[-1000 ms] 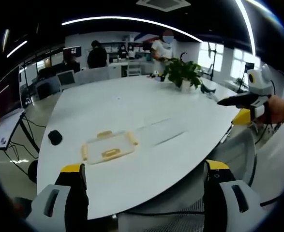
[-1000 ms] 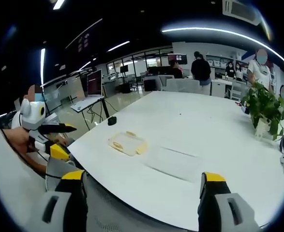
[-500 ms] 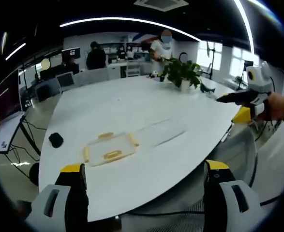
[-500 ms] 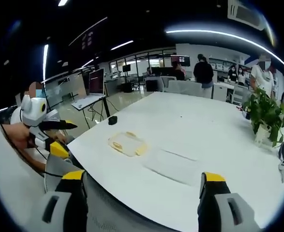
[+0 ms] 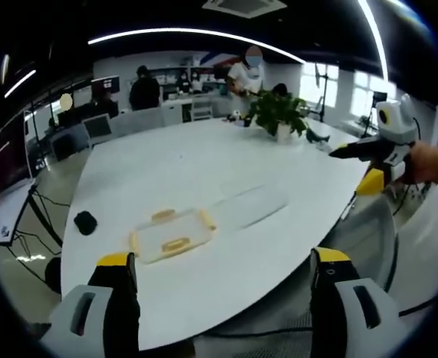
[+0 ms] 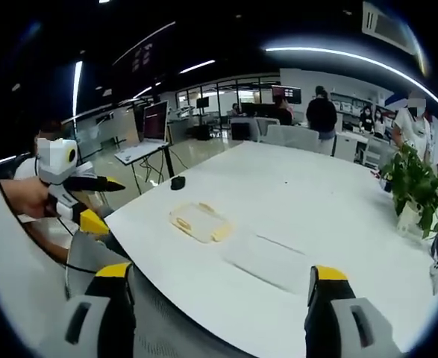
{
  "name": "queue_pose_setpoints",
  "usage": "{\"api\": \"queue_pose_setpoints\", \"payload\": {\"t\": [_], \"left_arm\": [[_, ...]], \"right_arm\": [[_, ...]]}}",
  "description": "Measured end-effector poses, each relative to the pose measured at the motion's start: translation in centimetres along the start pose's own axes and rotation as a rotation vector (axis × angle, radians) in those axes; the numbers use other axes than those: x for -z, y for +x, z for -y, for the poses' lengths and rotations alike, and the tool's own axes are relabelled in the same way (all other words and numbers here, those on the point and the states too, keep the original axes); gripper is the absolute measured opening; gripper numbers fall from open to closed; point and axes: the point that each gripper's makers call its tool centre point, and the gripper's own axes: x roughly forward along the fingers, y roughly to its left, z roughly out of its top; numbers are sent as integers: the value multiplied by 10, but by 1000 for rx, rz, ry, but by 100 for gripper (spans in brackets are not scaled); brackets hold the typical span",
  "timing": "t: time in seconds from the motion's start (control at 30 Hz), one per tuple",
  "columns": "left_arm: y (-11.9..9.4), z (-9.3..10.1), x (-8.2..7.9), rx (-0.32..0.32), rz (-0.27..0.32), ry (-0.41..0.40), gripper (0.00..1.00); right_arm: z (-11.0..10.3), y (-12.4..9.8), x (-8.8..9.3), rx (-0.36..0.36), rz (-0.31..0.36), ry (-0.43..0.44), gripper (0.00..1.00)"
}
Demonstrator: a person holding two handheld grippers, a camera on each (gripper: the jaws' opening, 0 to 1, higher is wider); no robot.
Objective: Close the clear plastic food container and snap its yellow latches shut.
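Both hand-held grippers hang well short of the work, jaws spread wide and gripping nothing. The left hand-held gripper (image 5: 219, 298) looks across a large white worktop (image 5: 204, 160) from its near rim; the right hand-held gripper (image 6: 219, 306) faces the same worktop from another side.

The clear plastic food container (image 5: 170, 235) lies flat on the worktop near the rim, well apart from both grippers, with yellow latches (image 5: 175, 244) showing along its edges. Just beside it lies a clear flat sheet, probably the lid (image 5: 248, 203); it is too faint to be sure.

The room is an open office with a dark ceiling and long light strips (image 5: 196, 31). A potted plant (image 5: 278, 112) stands on the worktop's far side. A small black object (image 5: 84, 221) sits near the worktop's edge. People (image 5: 144, 86) stand at desks beyond.

In the left gripper view, the right hand-held gripper comes in from the right edge, held in a hand (image 5: 427, 160), off the worktop. In the right gripper view, the left hand-held gripper enters from the left, likewise held off the worktop, and a monitor (image 6: 155, 119) on a stand appears behind.
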Motion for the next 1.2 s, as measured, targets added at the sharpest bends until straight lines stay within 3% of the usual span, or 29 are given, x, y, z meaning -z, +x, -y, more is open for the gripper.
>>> {"api": "queue_pose_setpoints", "payload": {"t": [0.43, 0.87, 0.97, 1.07, 1.2], "left_arm": [[8, -11, -3, 30, -24, 60, 93], [15, -29, -3, 78, -45, 169, 94], [16, -32, -3, 99, -47, 193, 94], [17, -30, -3, 167, -34, 182, 94], [21, -36, 1, 182, -49, 233, 95]], "right_arm": [[3, 18, -12, -28, -12, -50, 96], [2, 41, -17, -65, -42, -117, 95], [3, 47, -18, -66, -53, -146, 95], [3, 54, -18, -81, -67, -180, 95], [3, 62, -22, -97, -77, -233, 95]]}}
